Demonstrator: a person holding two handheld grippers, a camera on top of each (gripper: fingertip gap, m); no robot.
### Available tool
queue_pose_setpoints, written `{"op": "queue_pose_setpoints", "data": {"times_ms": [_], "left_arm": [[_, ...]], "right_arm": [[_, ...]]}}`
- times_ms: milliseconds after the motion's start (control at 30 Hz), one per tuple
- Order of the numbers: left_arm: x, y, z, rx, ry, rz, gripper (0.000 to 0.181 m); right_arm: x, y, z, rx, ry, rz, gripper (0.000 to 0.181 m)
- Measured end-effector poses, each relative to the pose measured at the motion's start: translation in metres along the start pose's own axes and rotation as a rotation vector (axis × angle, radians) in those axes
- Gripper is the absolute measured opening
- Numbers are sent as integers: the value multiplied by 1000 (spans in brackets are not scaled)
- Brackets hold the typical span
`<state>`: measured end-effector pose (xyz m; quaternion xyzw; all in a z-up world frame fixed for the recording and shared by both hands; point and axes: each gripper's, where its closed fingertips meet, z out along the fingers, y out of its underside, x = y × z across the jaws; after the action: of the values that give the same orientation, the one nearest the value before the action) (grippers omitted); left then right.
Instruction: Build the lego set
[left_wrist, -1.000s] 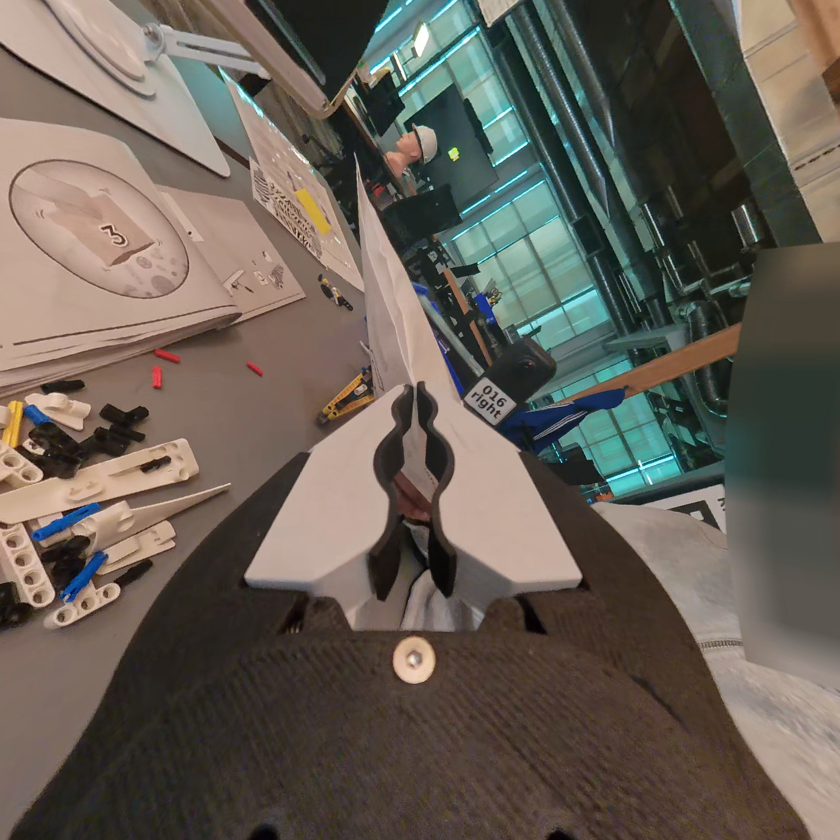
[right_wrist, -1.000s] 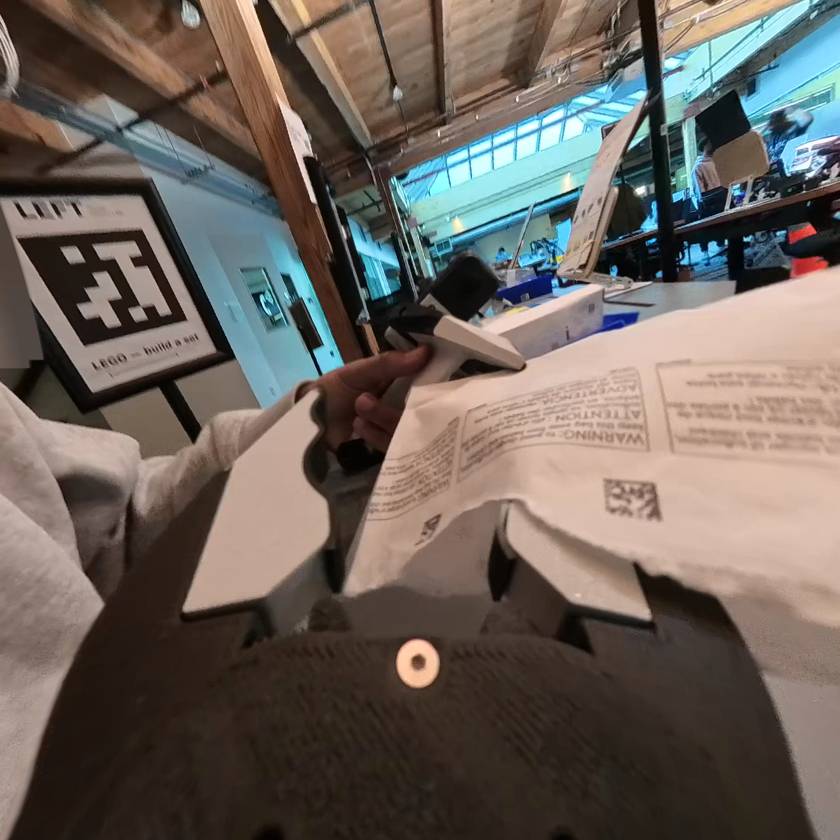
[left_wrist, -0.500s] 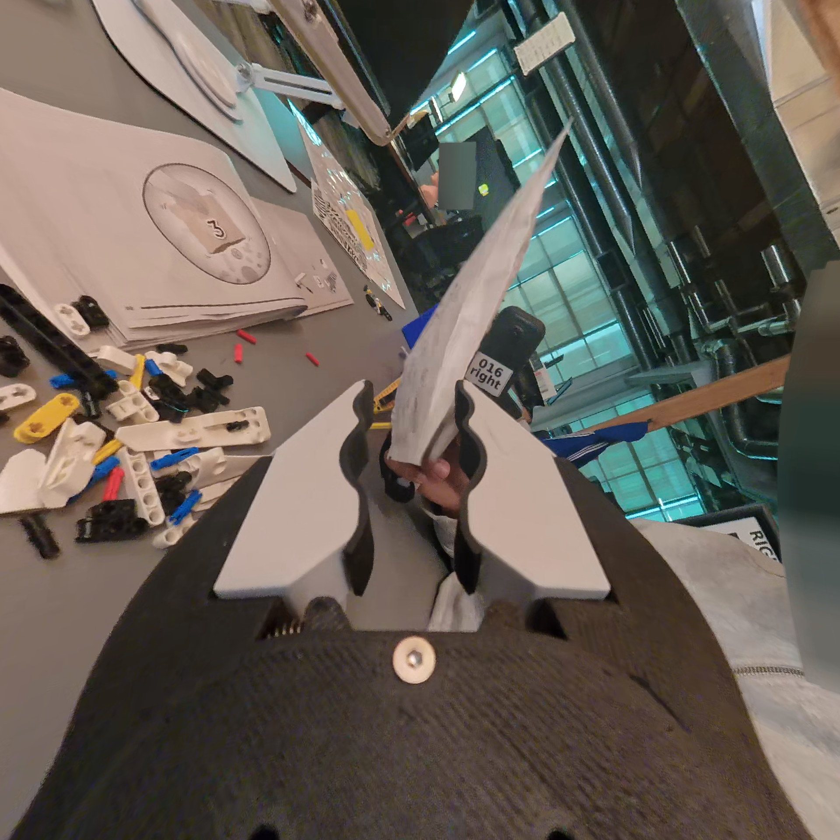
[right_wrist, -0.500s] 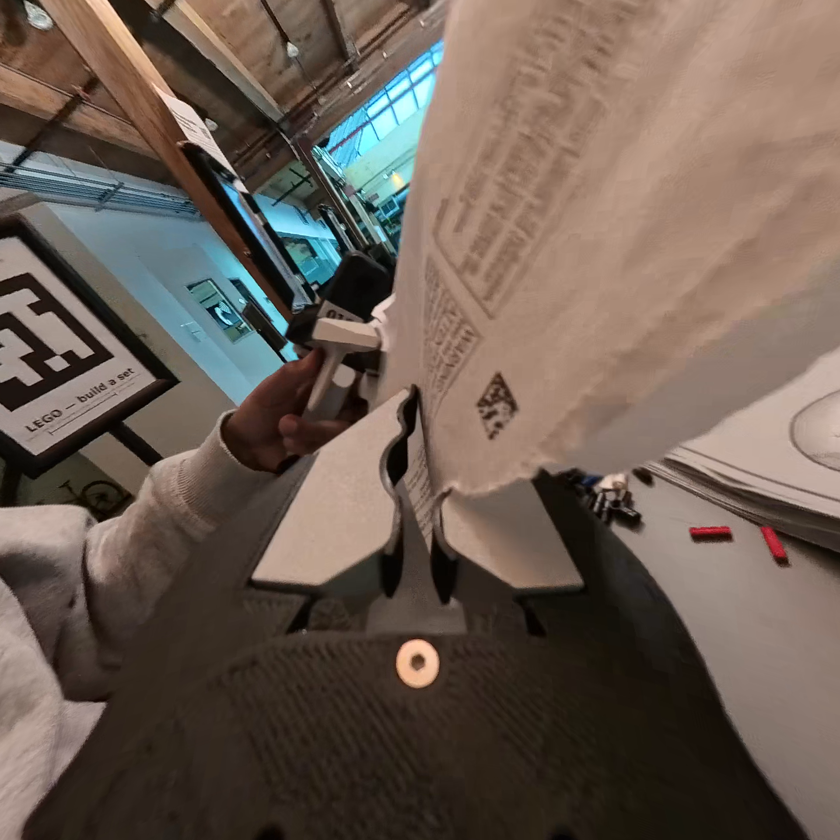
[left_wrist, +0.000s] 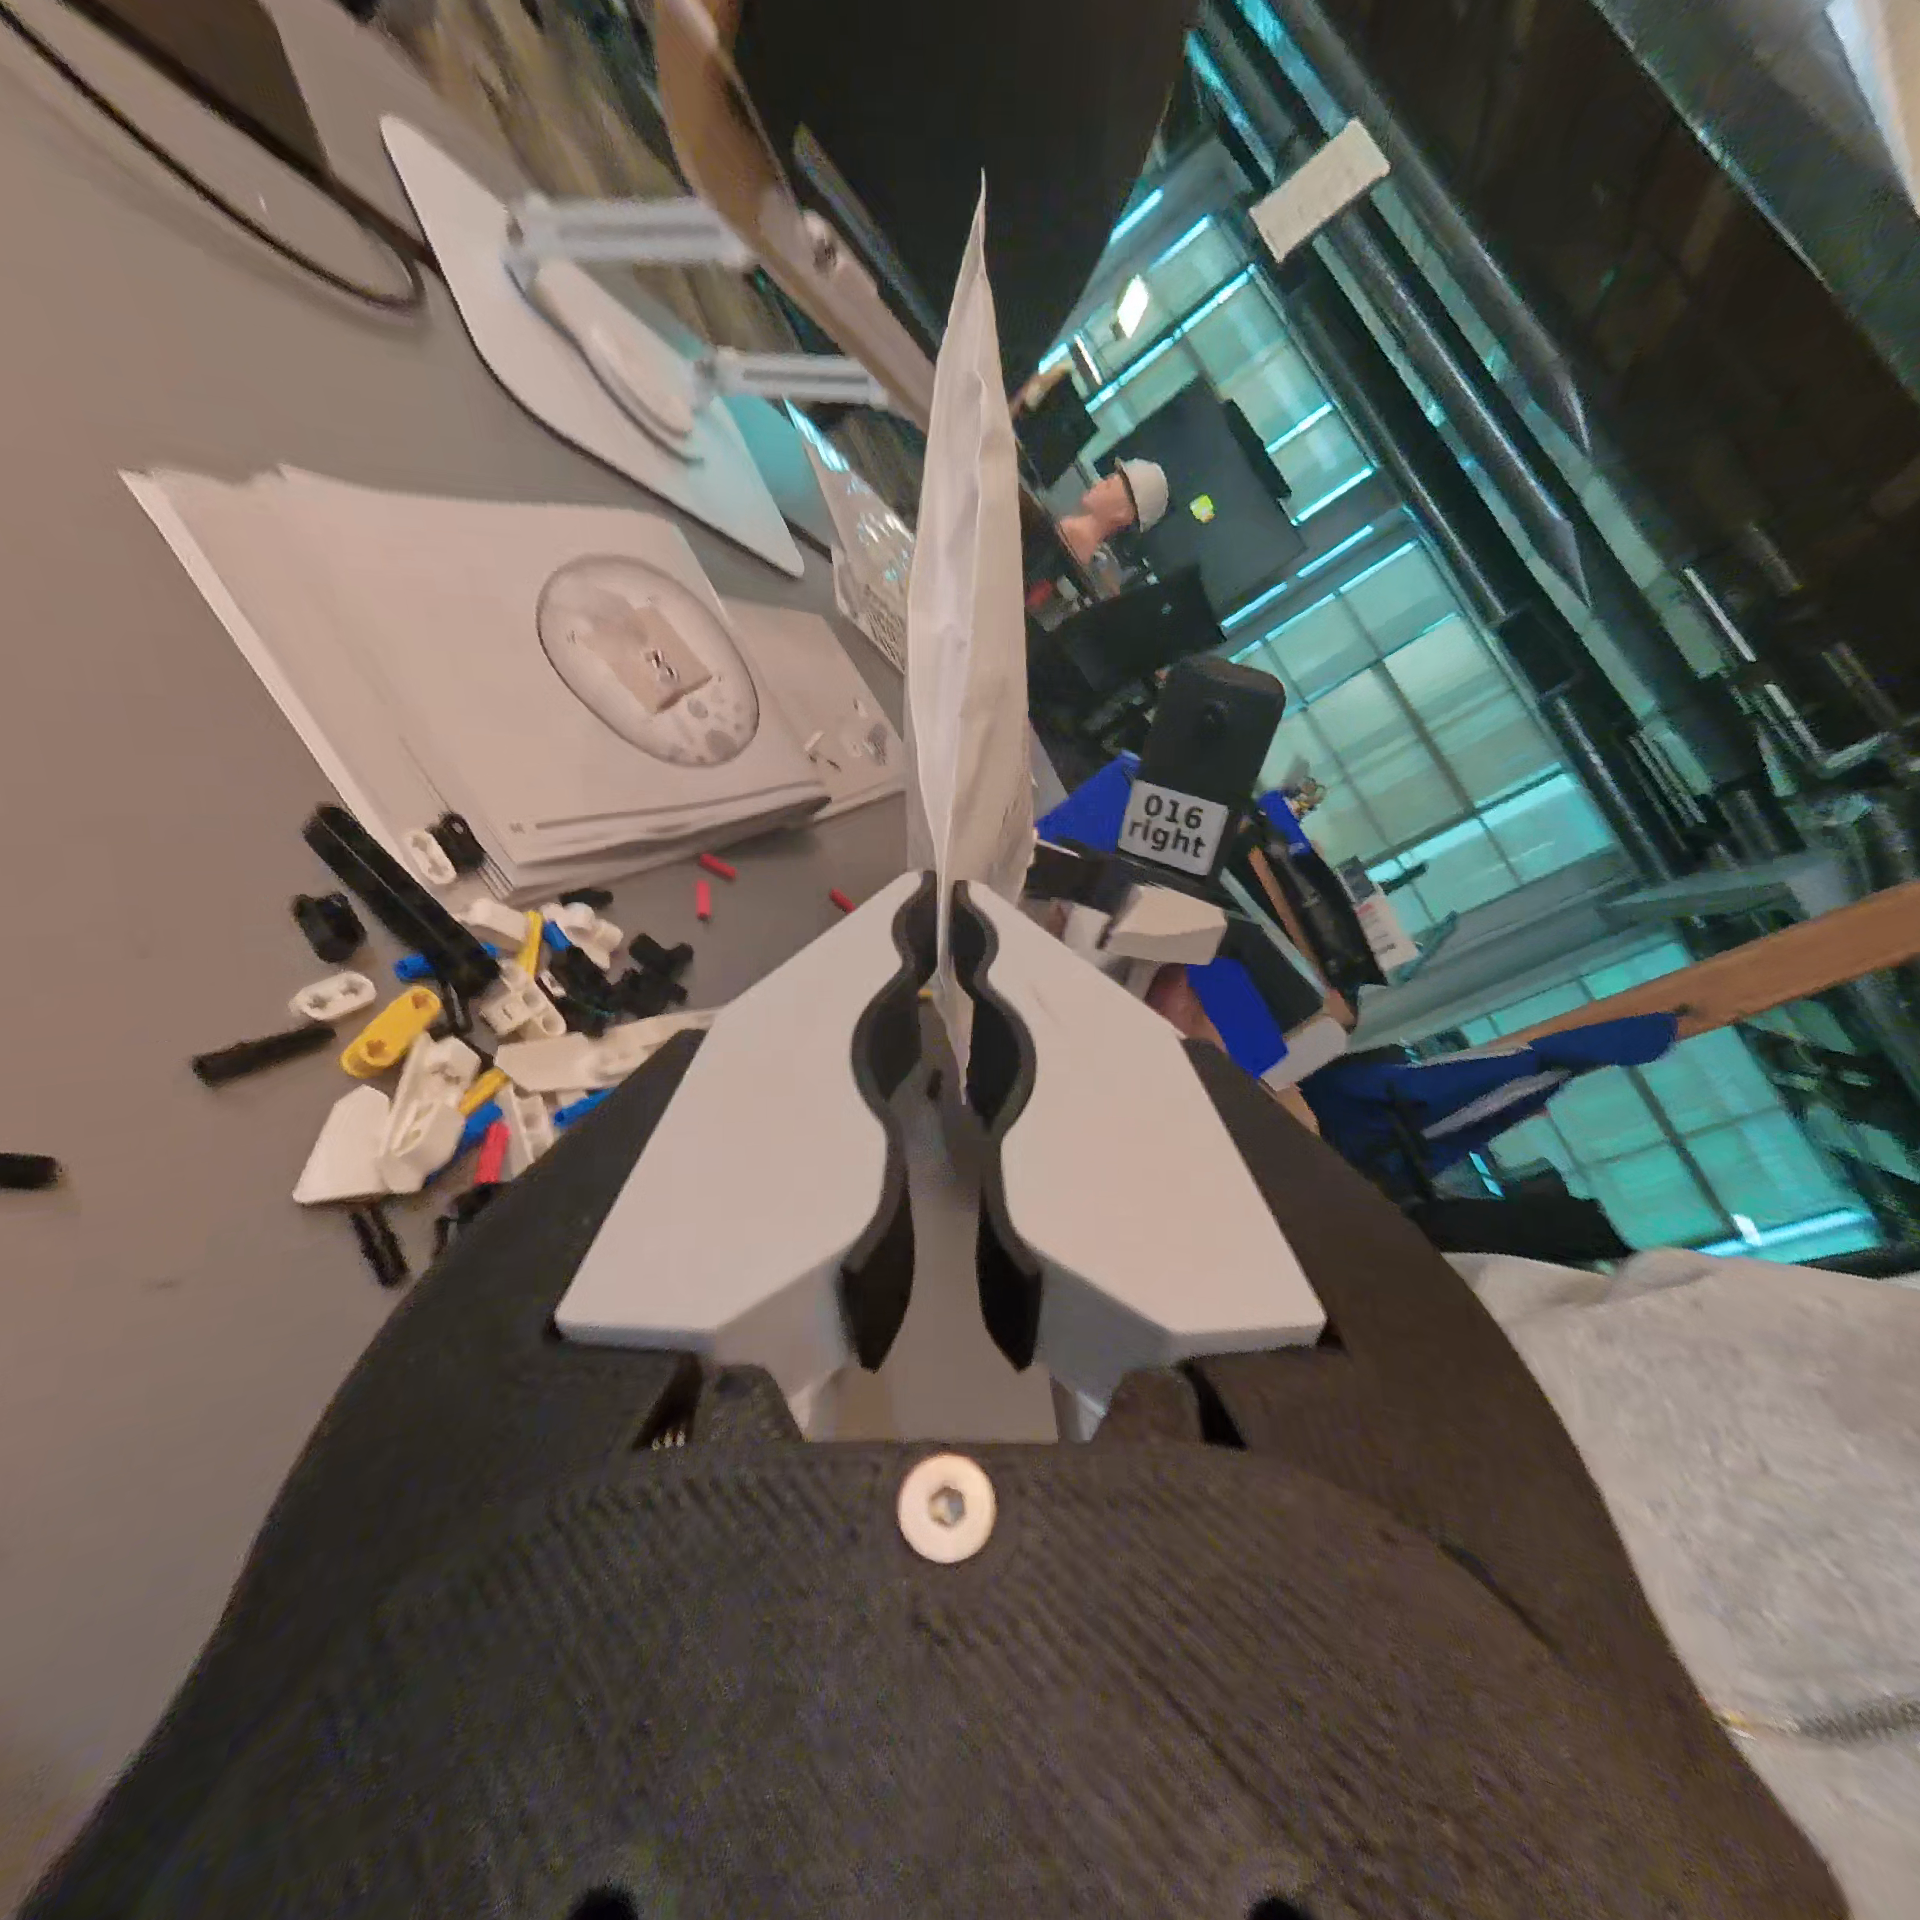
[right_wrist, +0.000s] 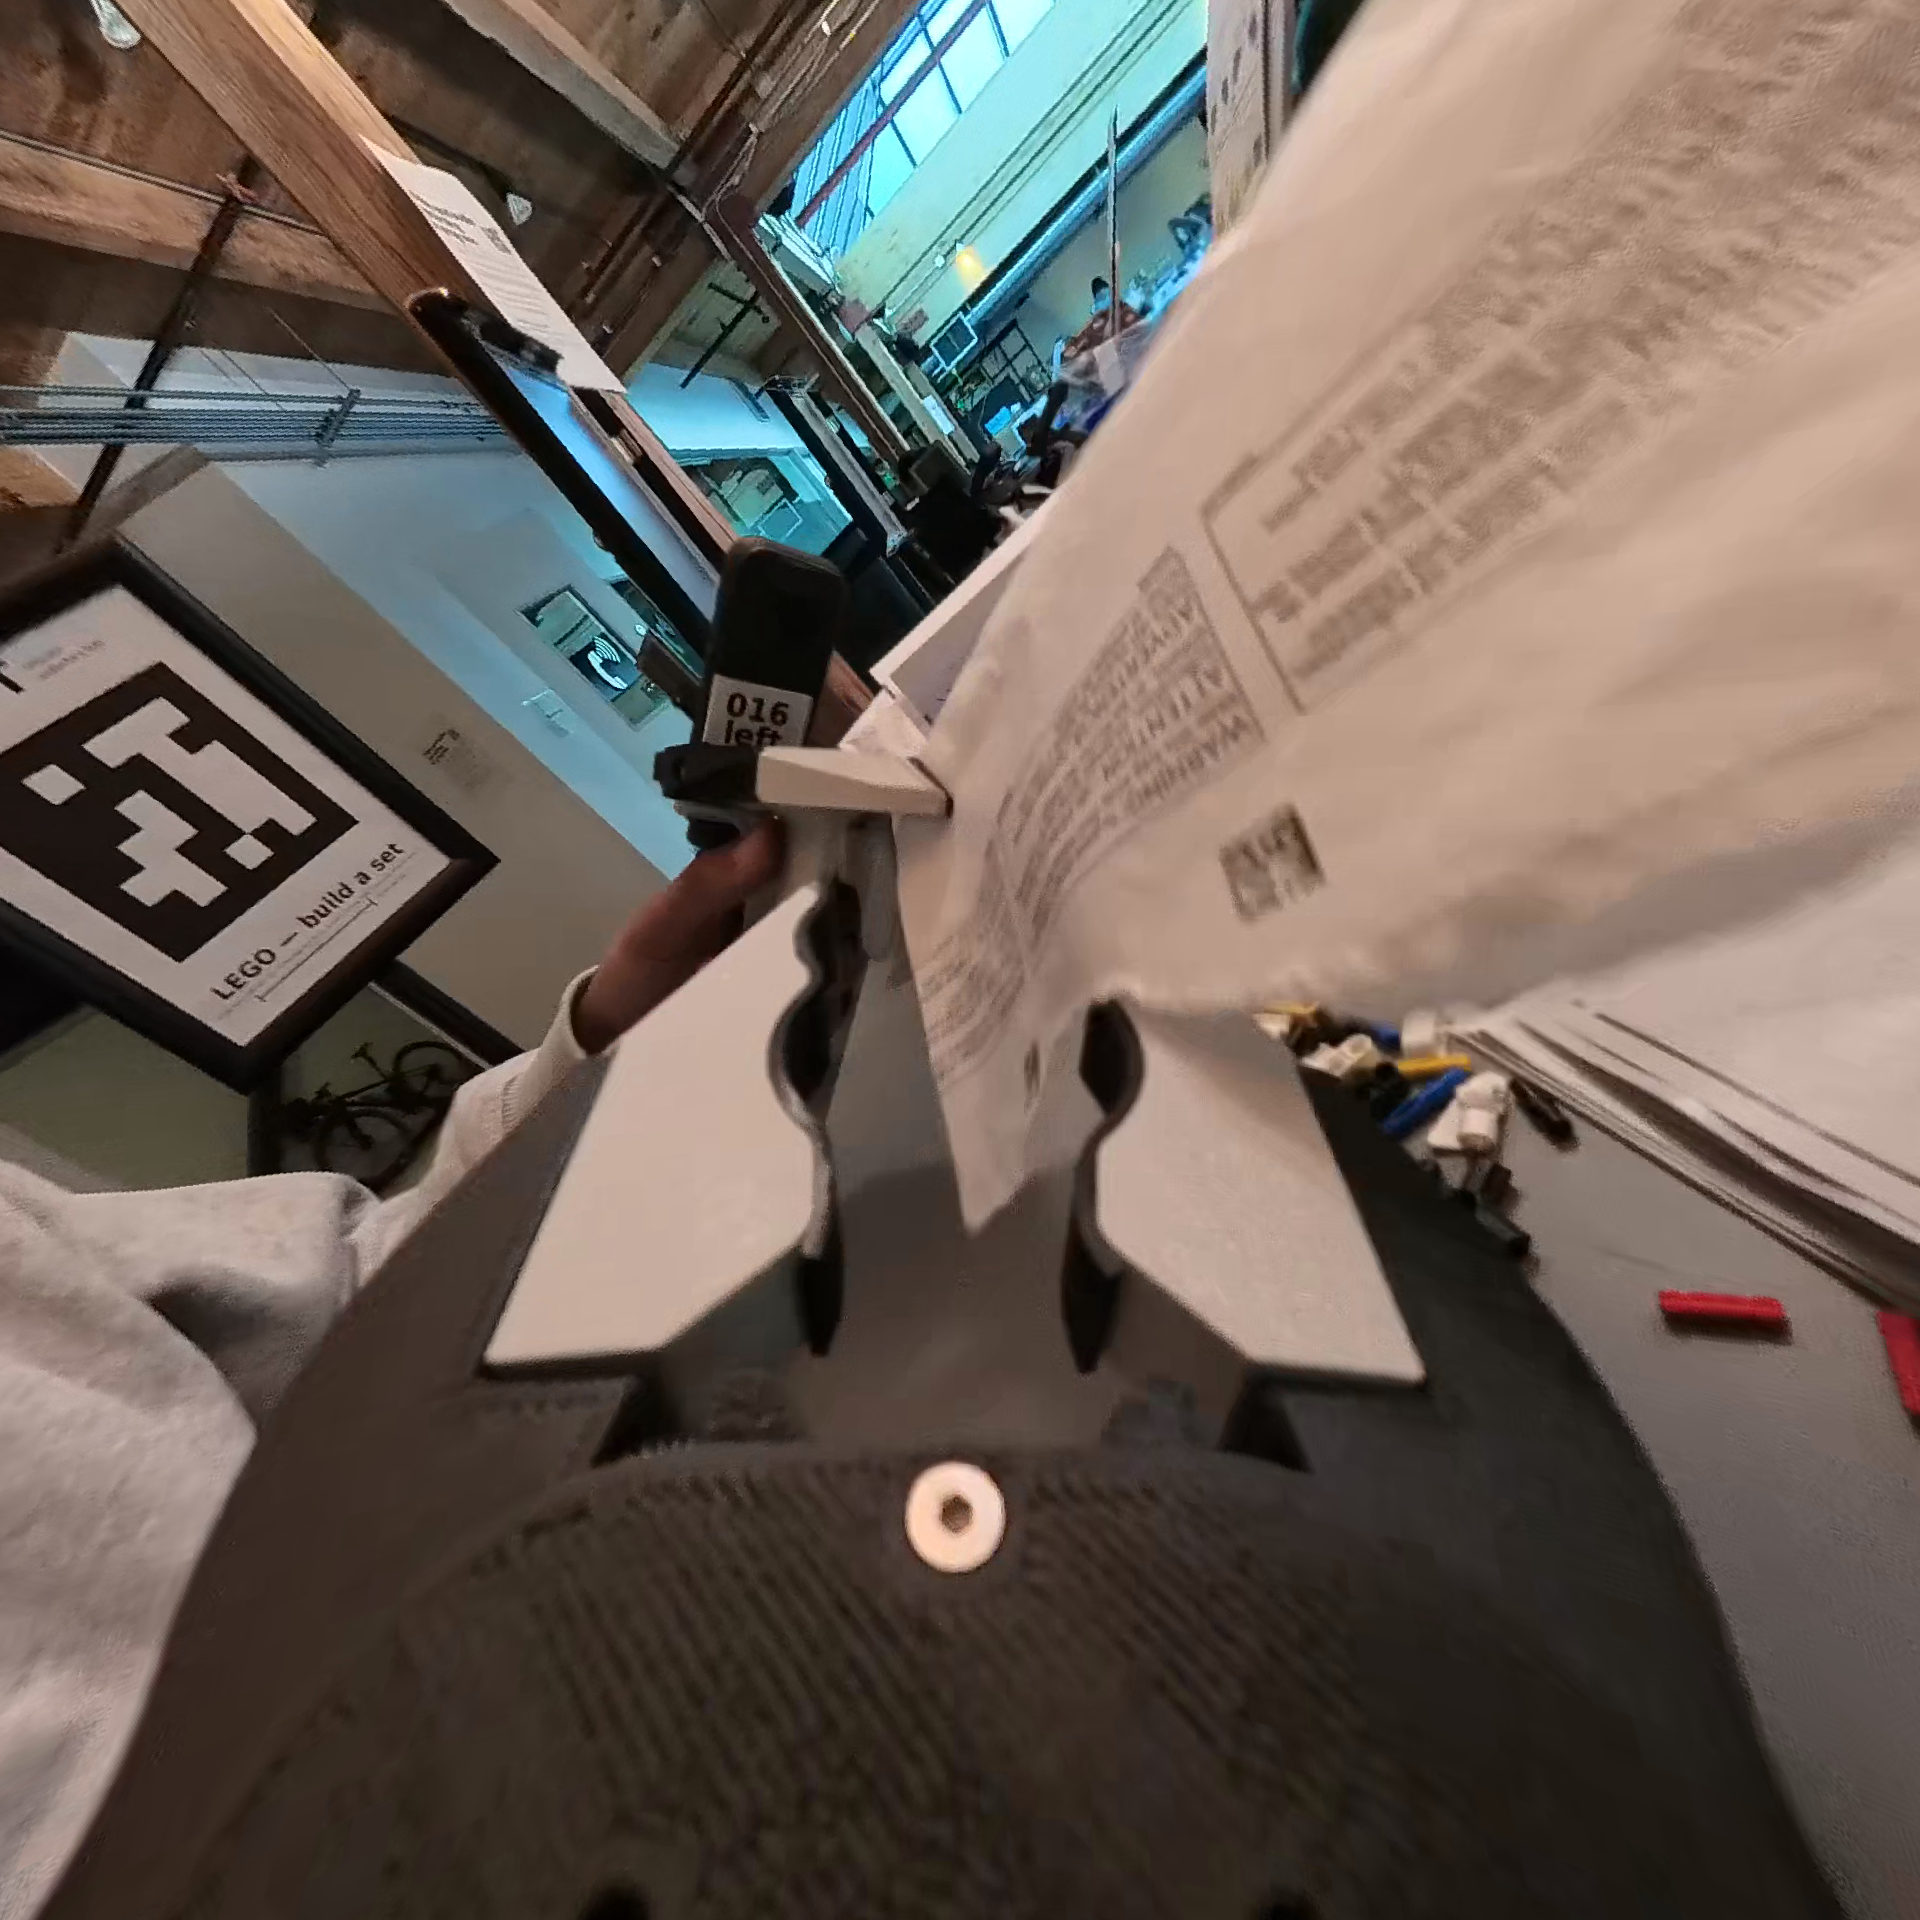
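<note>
Two claws meet at one white paper bag (left_wrist: 966, 582), held above the worktop (left_wrist: 125, 727). Left claw (left_wrist: 943, 935) is clamped on its edge, the bag's length running away from it. Right claw (right_wrist: 956, 1091) gapes open around the bag's corner, gripping nothing. Loose lego pieces (left_wrist: 457, 1029) lie below.

The paper bag (right_wrist: 1455, 623) runs off the frame; its print is blurred

The left hand-held gripper (left_wrist: 943, 909) has its jaws pinched nearly together on a thin white sheet. The right hand-held gripper (right_wrist: 956, 1039) has its jaws spread apart. A grey-sleeved hand (right_wrist: 675, 935) grips the left handle.
</note>
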<state>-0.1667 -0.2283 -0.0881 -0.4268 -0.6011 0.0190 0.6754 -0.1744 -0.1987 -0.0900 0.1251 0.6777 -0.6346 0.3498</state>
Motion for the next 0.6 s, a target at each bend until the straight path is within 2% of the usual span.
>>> {"op": "queue_pose_setpoints", "data": {"times_ms": [67,133,300,467,600], "left_arm": [[6,-14,-9,59,-37,73,0],[15,-30,-22,134,-78,160,0],[19,-56,-44,210,-321,426,0],[-31,-65,-41,117,-710,570,0],[-76,-80,-30,30,-926,647,0]], "right_arm": [[-3,-9,-15,9,17,18,51],[-6,-21,-36,27,63,-3,48],[-12,-39,-102,32,283,-162,44],[-5,-39,-162,25,577,-333,44],[-8,-24,-175,8,637,-382,44]]}}
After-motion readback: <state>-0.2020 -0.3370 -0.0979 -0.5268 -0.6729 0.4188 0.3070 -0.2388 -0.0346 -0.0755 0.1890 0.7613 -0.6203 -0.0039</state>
